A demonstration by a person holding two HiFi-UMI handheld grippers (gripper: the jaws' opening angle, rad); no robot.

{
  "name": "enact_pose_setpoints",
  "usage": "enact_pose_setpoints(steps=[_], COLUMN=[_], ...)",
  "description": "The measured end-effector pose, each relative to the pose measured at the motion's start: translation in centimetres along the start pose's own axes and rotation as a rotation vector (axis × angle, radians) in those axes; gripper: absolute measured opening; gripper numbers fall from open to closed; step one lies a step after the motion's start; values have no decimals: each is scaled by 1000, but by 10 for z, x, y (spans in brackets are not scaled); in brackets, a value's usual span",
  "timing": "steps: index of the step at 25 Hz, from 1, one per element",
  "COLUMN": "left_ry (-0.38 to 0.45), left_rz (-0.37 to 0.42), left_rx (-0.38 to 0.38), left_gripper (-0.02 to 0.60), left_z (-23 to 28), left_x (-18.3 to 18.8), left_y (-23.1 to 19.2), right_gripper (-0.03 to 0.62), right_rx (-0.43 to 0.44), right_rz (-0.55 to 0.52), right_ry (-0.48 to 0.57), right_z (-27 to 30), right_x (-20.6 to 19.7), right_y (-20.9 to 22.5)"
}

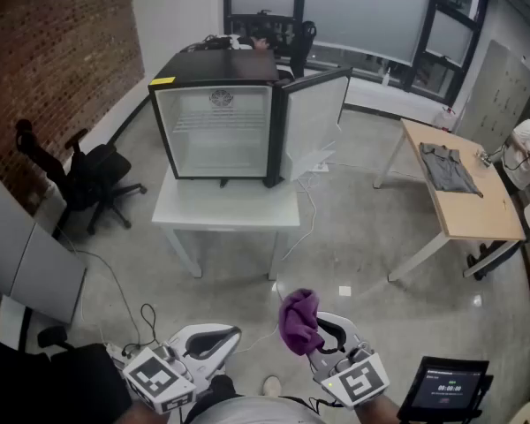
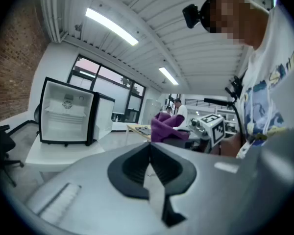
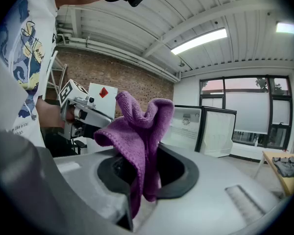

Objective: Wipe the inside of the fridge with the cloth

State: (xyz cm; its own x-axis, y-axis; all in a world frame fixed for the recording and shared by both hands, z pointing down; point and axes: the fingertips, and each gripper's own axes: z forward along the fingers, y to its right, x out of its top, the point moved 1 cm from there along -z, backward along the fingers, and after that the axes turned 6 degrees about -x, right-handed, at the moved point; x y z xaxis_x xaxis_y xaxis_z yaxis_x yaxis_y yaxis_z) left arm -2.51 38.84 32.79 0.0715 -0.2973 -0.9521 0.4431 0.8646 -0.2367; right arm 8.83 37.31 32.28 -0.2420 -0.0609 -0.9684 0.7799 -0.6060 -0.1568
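Head view first: where does the fridge stand in relation to you?

Well ahead of me. The fridge (image 1: 214, 64) sits on a white tabletop (image 1: 225, 208) across the floor (image 1: 353, 237). Its door (image 1: 316, 122) is swung open to the right, so the white inside is exposed. Both grippers are down low near my body, well apart from it.

And the cloth?

The purple cloth (image 3: 139, 126) is in my right gripper (image 3: 146, 182). The right gripper view shows its fingers pinched on a fold, with the rest bunched up above them and a tail hanging below. It touches nothing but the gripper.

Left side?

My left gripper (image 2: 149, 166) carries nothing. The left gripper view shows its fingers closed together, with no gap and nothing between them.

So how far along are we?

By my reading, only the preparation is done: door open, cloth in hand. No wiping has begun, since the cloth is nowhere near the inner walls, the wire shelf (image 1: 219, 124) or the bottom of the compartment. I cannot tell from here whether the inside is dirty or clean. What is left is the whole job: carry the cloth across, reach in, and wipe the inner surfaces.
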Motion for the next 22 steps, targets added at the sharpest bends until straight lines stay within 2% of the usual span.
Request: enact_pose_setpoints(steps=[9, 12, 19, 22], left_ry=[-27, -45, -36, -33], left_rz=[-5, 9, 29, 24], left_rx=[163, 165, 141, 145], left_gripper=[9, 9, 8, 8], left_z=[-6, -12, 10, 6], left_x=[-11, -16, 3, 0], left_y=[11, 16, 21, 22], right_gripper=[80, 80, 80, 80], right_rx=[43, 38, 31, 23], right_rz=[78, 94, 113, 111], right_ry=[20, 41, 64, 42], right_z=[-17, -19, -21, -20], right_x=[-23, -23, -15, -17], right_y=[20, 12, 27, 25])
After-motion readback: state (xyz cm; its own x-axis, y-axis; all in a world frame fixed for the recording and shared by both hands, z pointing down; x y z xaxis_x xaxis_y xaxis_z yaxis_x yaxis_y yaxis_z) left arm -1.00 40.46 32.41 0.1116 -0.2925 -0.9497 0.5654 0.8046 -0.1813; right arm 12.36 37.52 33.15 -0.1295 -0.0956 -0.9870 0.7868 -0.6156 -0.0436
